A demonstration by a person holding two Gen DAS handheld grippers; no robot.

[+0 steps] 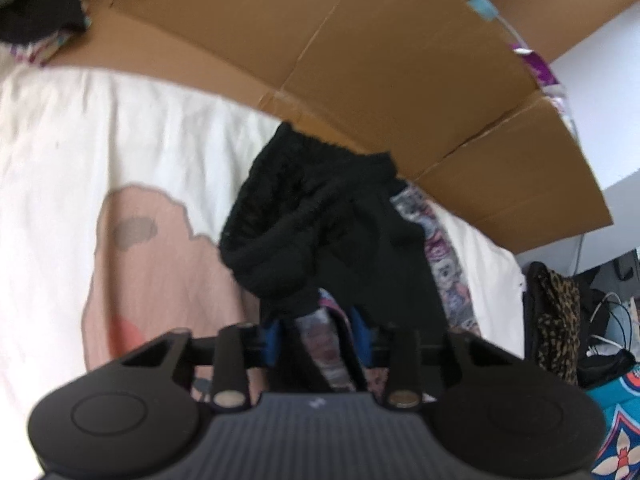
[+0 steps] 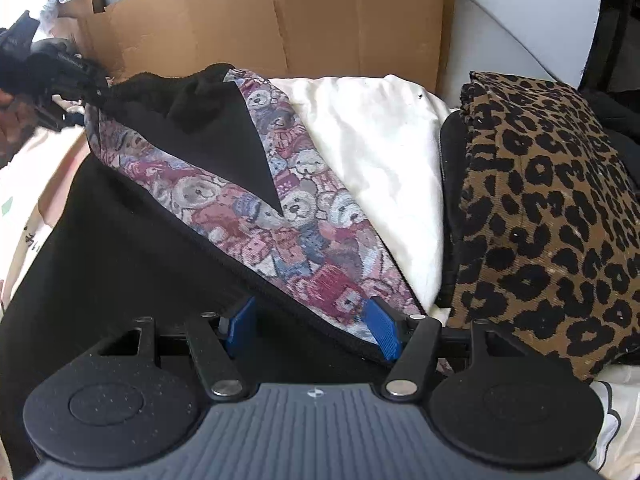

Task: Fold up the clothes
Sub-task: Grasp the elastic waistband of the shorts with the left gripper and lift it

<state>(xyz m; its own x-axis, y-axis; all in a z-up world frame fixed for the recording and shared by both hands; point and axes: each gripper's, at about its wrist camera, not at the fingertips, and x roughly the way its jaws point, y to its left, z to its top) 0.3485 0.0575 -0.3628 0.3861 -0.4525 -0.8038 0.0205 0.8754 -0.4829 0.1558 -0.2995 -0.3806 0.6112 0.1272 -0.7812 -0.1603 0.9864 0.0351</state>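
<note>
Between the blue pads of the left hand-held gripper [image 1: 318,336] sat a fold of the teddy-bear tapestry garment with black lining [image 1: 356,248]; the pads stood close on either side of it and appeared to pinch it, though blur kept the contact from being certain. Just ahead of that gripper the garment's black ribbed knit band [image 1: 304,200] lay bunched in a heap. Beyond and to either side spread a cream bed sheet with a pink printed patch [image 1: 120,152], and farther ahead stood a flattened brown cardboard sheet [image 1: 360,60].

In front of the right hand-held gripper [image 2: 314,330], the same garment [image 2: 288,216] stretched away diagonally toward the far left, bear pattern outward, with a black triangle of lining folded over it. Its black zippered edge ran across the gap between this gripper's blue pads [image 2: 386,330], which were spread wide; the right pad touched the hem, the left one stood clear of the patterned fabric against black cloth. Just to the right of the gripper lay a folded leopard-print corduroy piece [image 2: 552,208], resting on something black. The cream sheet [image 2: 384,152] showed between the two garments, and cardboard [image 2: 320,20] rose behind them.
</note>
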